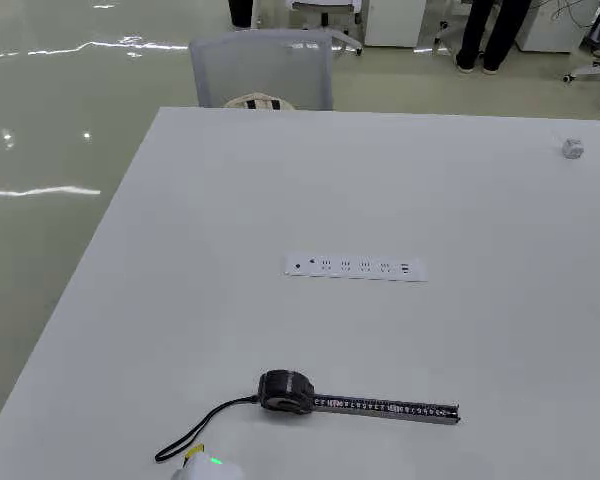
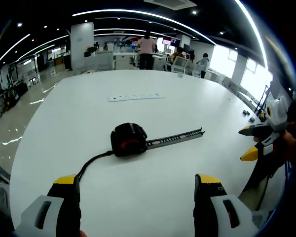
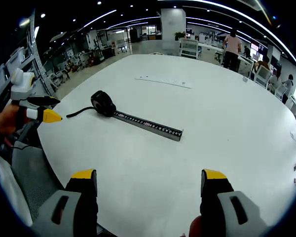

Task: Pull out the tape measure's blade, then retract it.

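Two grippers, both spread wide and holding nothing. The left gripper [image 2: 136, 180] and right gripper [image 3: 149, 174] hang at the table's near edge, well short of the power strip [image 1: 355, 267].

Tape measure [image 1: 285, 391] sits on the near side of the power strip, between it and the grippers, touching neither.
- Case [image 2: 129, 139]: black, some red on the face, lying flat.
- Blade [image 1: 385, 408]: already part out, flat on the table, running right from the case, roughly parallel to the power strip.
- Strap [image 1: 202, 428]: a dark loop trailing from the case, away from the strip.

Handling, as I judge it:
- The case looks rigid and compact, likely dense for its size. Clamp it across the flanks.
- The blade is thin and springy, probably whippy if let go. Take it at the end hook [image 3: 177, 134] and pull in line with the case.
- The strap is limp and no use as a hold.

Table [image 1: 280, 200]: white and smooth, so an unpinned case could skate.

Beyond the power strip:
- a small pale object [image 1: 572, 149] near the far right edge;
- a grey chair [image 1: 262, 68] tucked against the far side;
- a glossy floor [image 1: 40, 150];
- farther off, desks, strip lights and people standing.
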